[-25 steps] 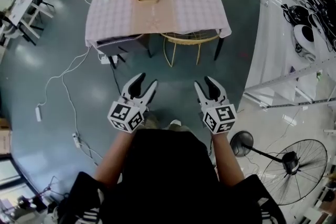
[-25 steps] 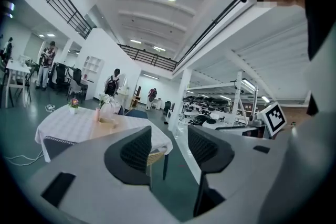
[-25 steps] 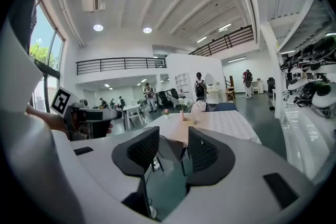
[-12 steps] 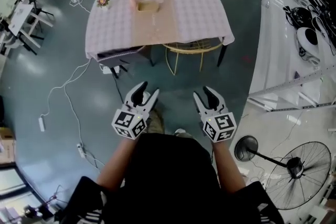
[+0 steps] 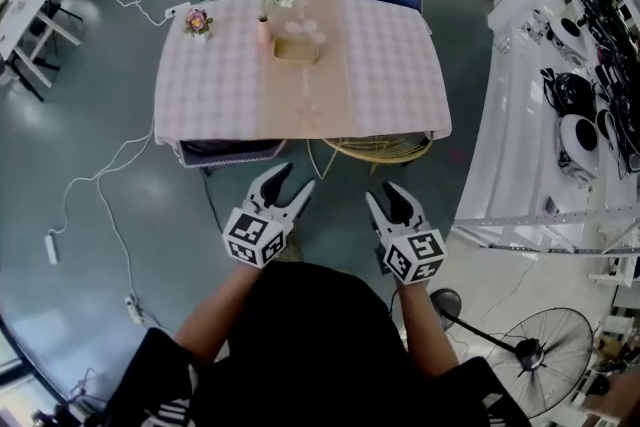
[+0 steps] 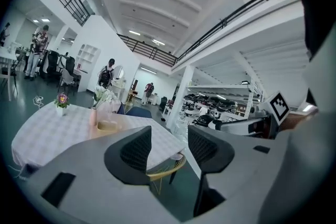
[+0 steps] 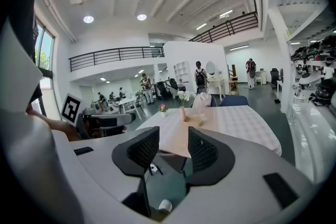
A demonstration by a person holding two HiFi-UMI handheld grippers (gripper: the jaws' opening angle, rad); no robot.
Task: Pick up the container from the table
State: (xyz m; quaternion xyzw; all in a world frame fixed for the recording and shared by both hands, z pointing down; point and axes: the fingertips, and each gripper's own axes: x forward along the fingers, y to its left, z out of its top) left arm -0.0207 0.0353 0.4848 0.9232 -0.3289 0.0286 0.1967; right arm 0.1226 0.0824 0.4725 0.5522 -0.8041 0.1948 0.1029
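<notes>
The left gripper (image 5: 293, 177) and right gripper (image 5: 384, 193) are both released and empty, the container (image 5: 298, 48) sitting on the table (image 5: 385, 65) well ahead of them.

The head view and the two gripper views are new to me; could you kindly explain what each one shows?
No robot here: a person holds a gripper in each hand. The head view comes from a camera on the person's head, looking down at the left gripper and right gripper. Each other picture comes from a camera riding on one gripper, looking along its fingers. The left fingers and the right fingers stand apart with nothing between them. Ahead stands a table under a checked cloth, bearing a tan container, a pink vase with flowers and a small potted flower. Nothing is held yet.
</notes>
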